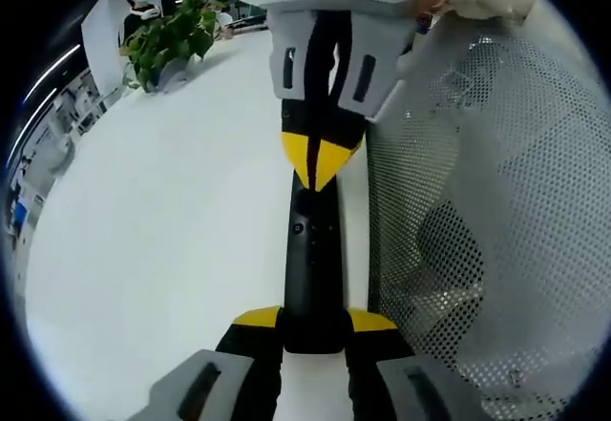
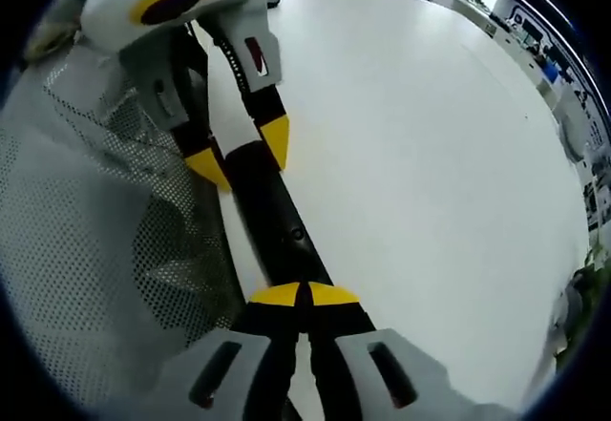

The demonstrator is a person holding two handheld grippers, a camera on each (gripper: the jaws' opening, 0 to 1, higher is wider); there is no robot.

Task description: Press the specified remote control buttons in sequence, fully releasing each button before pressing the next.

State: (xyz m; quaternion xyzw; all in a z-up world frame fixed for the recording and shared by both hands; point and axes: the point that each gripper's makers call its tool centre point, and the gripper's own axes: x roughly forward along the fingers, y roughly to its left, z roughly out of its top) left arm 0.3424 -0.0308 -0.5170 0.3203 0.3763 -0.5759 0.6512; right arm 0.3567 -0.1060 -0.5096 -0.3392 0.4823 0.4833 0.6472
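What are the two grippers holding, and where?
The left gripper clamps one end of the long black remote control; the right gripper, closed, presses its tips on top.

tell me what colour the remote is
Black remote, clearest in the left gripper view.

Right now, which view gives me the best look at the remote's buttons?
The left gripper view: the remote runs straight up the middle, its button face showing between both tongs. In the right gripper view the remote lies slanted, one round button visible, its near end under the shut right tongs.
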